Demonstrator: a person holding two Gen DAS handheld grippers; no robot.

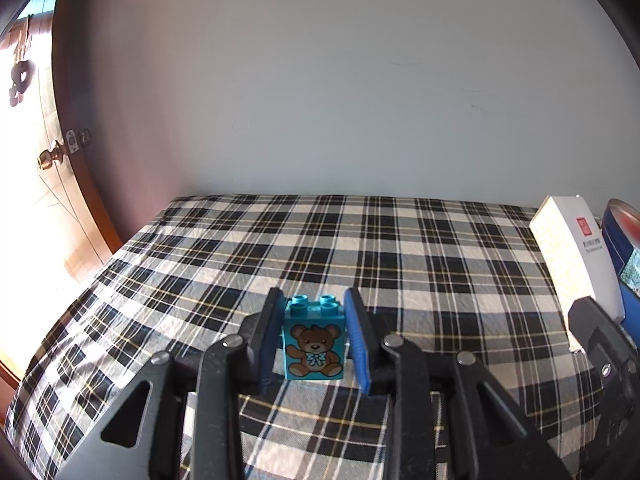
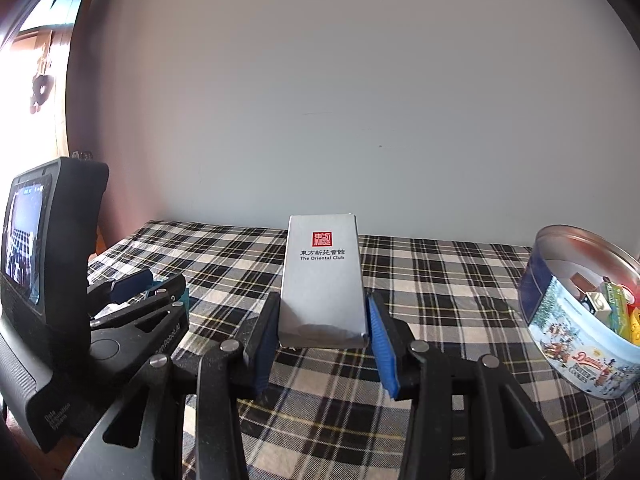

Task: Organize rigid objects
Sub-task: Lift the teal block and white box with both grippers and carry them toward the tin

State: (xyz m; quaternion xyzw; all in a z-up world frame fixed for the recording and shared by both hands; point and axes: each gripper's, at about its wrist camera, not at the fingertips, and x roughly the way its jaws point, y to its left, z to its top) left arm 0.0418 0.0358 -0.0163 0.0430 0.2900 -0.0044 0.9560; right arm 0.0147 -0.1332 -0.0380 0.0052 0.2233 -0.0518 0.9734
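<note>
Black linkage arms fill the bottom of the left wrist view, and between their blue pads the left claw (image 1: 314,336) is clamped on a teal toy brick (image 1: 313,346) with a teddy bear printed on its face, studs up. Beneath it spreads the desk (image 1: 248,248) under a black-and-white plaid cloth. At 3 o'clock a white box (image 1: 576,256) is seen side-on, with the right claw's black frame just below it and a blue tin behind.

Similar black arms open the right wrist view, where the right claw (image 2: 323,320) grips the lower part of the upright white box (image 2: 323,280), which bears a red seal and the words "The Oriental Club". At 3 o'clock a round cookie tin (image 2: 576,344) sits open on the plaid desk (image 2: 440,272), with small blocks inside. At 9 o'clock the left claw (image 2: 160,288) shows from the side, its camera housing and lit screen behind.
</note>
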